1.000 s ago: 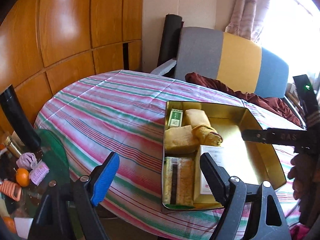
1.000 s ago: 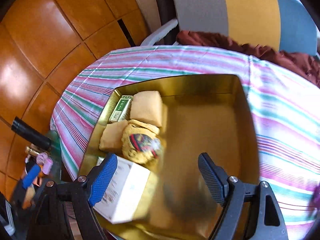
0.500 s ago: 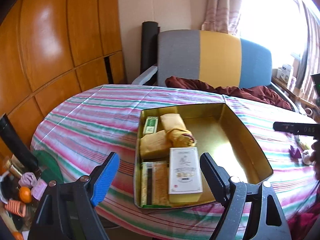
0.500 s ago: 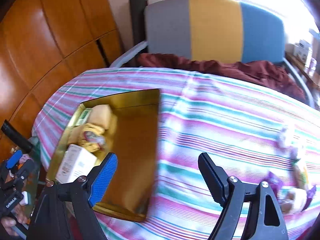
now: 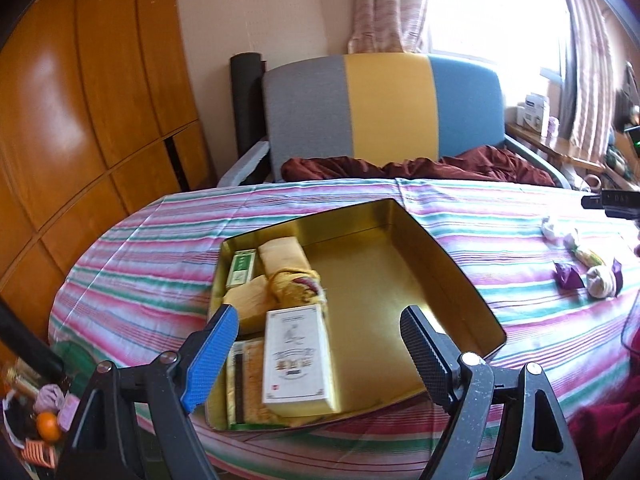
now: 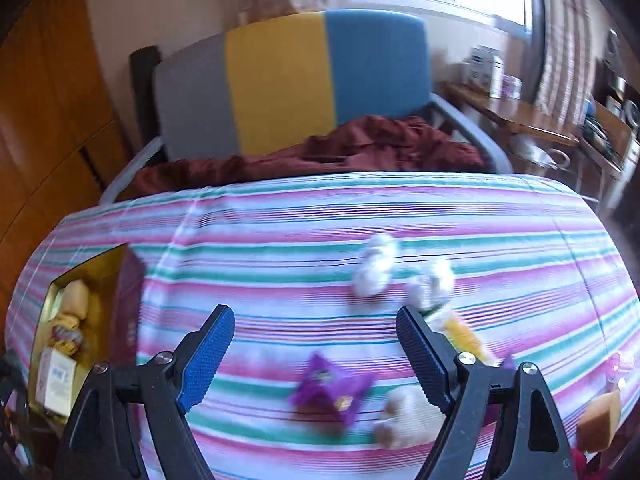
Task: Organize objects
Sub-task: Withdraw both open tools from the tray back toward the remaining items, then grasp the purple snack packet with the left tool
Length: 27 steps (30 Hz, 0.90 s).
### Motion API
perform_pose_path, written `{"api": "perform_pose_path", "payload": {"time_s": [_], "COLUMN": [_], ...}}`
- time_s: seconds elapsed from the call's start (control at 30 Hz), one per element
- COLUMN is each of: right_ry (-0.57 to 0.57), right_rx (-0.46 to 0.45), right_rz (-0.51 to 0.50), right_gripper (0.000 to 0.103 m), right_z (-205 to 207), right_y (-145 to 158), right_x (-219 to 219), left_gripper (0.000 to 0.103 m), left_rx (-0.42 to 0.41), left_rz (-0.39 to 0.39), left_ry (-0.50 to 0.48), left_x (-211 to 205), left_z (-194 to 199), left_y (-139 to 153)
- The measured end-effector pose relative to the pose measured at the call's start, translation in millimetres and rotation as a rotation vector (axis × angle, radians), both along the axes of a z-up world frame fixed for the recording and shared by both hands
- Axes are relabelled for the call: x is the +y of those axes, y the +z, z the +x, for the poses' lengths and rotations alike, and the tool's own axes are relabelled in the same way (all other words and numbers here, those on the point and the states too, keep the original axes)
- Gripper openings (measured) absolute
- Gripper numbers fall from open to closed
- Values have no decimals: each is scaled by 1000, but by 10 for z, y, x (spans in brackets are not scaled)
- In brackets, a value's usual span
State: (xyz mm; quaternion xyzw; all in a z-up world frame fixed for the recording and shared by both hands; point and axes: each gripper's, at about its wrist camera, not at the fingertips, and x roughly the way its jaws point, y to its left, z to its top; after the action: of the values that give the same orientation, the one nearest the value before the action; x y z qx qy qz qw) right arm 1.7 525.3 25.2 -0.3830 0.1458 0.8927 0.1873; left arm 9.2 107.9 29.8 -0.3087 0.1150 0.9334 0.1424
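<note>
A: Where is there room on the striped tablecloth [image 5: 168,256]?

B: Left of the gold tin [image 5: 452,276], bare cloth. The tin's right half is free too (its raised walls hem it in).

A: And right?

B: Scattered small items [image 6: 376,270] and a purple wrapper [image 6: 328,386] crowd it.

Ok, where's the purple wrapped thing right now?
In the right wrist view the purple wrapper lies on the striped tablecloth, low centre, left of a cream bundle and well right of the gold tin.
</note>
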Motion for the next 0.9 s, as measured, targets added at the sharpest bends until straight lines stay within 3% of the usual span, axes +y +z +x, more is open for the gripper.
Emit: {"api": "perform_pose_path", "payload": {"time_s": [0.13, 0.23, 0.37, 0.5, 0.9], "right_ry": [-117, -209, -290, -339, -409], "right_rx": [8, 11, 60, 86, 125], "right_rz": [-38, -144, -199, -276, -331], "right_gripper": [84, 84, 84, 84, 84], "right_z": [152, 259, 396, 504, 665], "right_y": [-184, -335, -321, -354, -356], "right_x": [403, 668, 842, 954, 1075], "left_gripper": [84, 84, 84, 84, 80], "left_rx": [0, -1, -11, -24, -93], "left_rz": [-28, -49, -63, -79, -63], "left_ry": [-36, -63, -105, -175, -411], "left_x": [196, 361, 591, 877, 1863], "left_z": [19, 20, 24, 56, 135], "left_y": [-15, -34, -71, -117, -265]}}
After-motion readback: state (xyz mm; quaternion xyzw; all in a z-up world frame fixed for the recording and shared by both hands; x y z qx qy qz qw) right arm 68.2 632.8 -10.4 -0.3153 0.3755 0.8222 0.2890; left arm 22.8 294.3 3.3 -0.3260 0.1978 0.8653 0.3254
